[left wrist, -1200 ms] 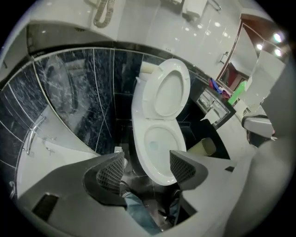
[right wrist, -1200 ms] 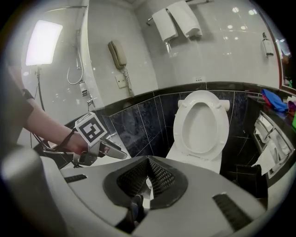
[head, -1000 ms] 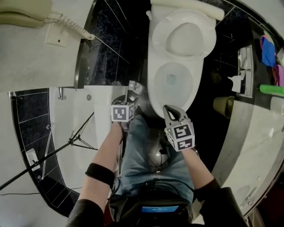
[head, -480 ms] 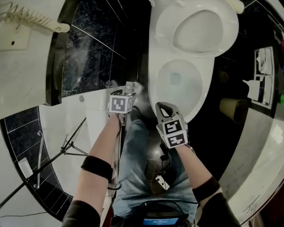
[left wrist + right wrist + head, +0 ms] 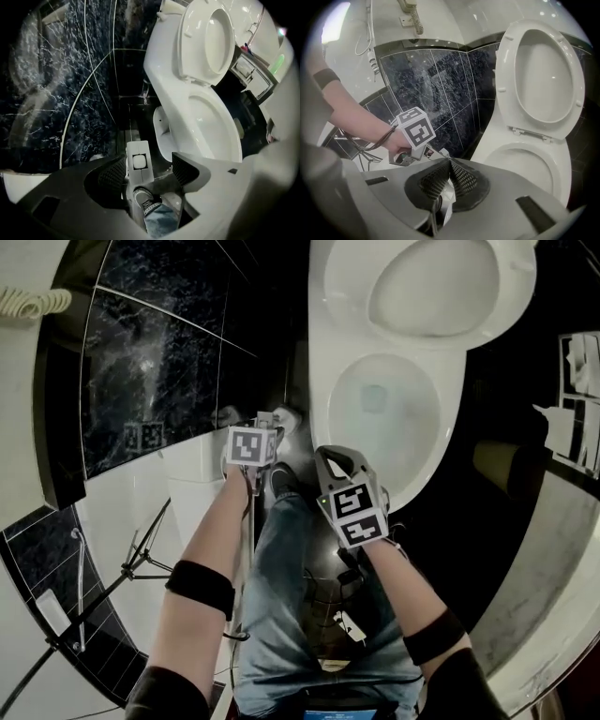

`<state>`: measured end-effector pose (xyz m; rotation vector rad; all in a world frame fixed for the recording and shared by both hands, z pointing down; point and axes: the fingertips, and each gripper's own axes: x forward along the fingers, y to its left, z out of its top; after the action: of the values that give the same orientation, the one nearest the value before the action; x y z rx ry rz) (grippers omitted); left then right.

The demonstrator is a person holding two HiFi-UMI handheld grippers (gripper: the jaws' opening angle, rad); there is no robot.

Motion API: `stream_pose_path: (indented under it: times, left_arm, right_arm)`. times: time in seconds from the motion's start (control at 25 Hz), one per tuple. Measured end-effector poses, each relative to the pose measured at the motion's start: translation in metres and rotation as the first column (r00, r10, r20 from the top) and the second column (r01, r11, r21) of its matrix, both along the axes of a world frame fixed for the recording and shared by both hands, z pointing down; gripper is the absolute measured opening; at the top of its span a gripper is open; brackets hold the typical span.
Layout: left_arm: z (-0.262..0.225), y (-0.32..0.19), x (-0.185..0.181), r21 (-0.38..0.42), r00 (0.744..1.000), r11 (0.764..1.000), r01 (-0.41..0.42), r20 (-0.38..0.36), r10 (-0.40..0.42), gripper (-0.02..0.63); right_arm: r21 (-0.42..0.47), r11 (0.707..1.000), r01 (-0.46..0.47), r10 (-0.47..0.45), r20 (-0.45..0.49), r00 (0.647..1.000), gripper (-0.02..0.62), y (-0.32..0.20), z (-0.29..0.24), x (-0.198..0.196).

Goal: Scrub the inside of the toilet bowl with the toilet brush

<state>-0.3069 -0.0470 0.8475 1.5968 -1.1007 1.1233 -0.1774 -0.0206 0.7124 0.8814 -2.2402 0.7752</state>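
Head view | left gripper (image 5: 267, 423) pointing steeply down | right gripper (image 5: 336, 460) slanting down

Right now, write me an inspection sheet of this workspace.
Surface: dark glossy floor round the toilet.
Job's things: toilet with lid up and the bowl exposed; a white piece, upright, perhaps the brush handle, stands beside the toilet.
Clutter: tripod at the left.
Grippers: left gripper open, the white piece between its jaws, close to one pad, not gripped; right gripper shut, nothing seen held.
Cables: coiled phone cord on the wall; cable at the left wrist.
Surroundings: dark marble wall left of the toilet.
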Motion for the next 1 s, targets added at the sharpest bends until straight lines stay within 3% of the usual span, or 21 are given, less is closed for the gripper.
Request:
stream_pose_path:
  times: [0.76, 1.0]
  left_arm:
    - [0.065, -0.006, -0.012, -0.078, 1.0, 0.997, -0.014, 0.023, 0.016, 0.307]
    - [0.074, -0.005, -0.011, -0.084, 1.0, 0.996, -0.018, 0.023, 0.02, 0.276]
  right_arm:
    - [-0.008, 1.0, -0.006, 0.006, 0.008, 1.0, 0.017, -0.022, 0.036, -0.009]
    - [-0.006, 1.0, -0.016, 0.016, 0.003, 1.0, 0.017, -0.027, 0.04, -0.006]
